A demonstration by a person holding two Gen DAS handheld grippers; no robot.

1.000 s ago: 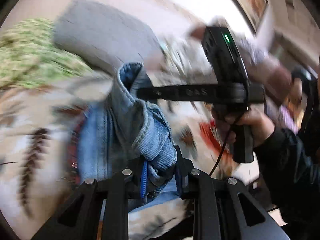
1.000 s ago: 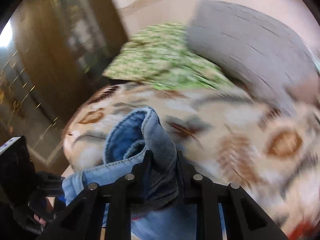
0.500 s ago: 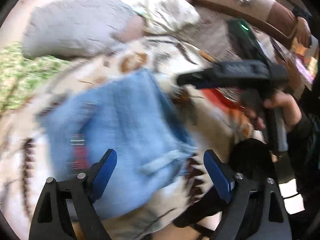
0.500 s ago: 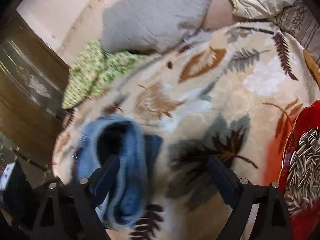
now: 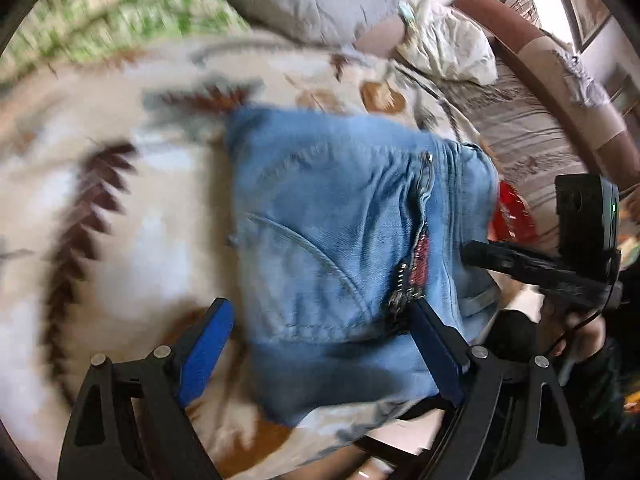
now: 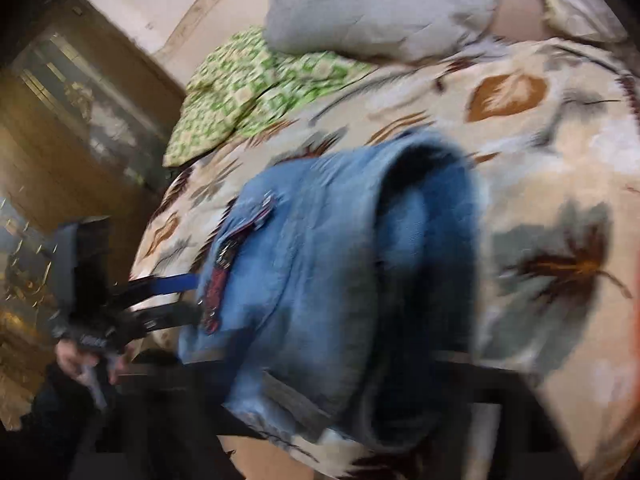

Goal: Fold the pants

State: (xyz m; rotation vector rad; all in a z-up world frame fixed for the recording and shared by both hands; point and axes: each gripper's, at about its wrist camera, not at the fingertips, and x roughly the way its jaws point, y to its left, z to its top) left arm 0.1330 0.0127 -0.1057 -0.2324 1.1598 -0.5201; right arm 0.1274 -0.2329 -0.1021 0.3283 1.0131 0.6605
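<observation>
Released since before, soft blue denim pants (image 5: 344,248) lie folded on plush leaf-patterned blanket (image 5: 132,216).

We see a leaf-patterned blanket (image 6: 560,152) spread over the bed. At its far edge lies a grey pillow (image 6: 380,4), with a green checked cloth (image 6: 256,88) just beside it. Beyond the blanket's left edge stands a wooden cabinet (image 6: 60,128). A red item (image 5: 512,216) rests on the blanket.

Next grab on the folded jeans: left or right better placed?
Probably left. The left gripper has open jaws straddling the near edge of the jeans. The right gripper sits at their side edge, its jaws having just been closing; whether denim is between them is unclear.
</observation>
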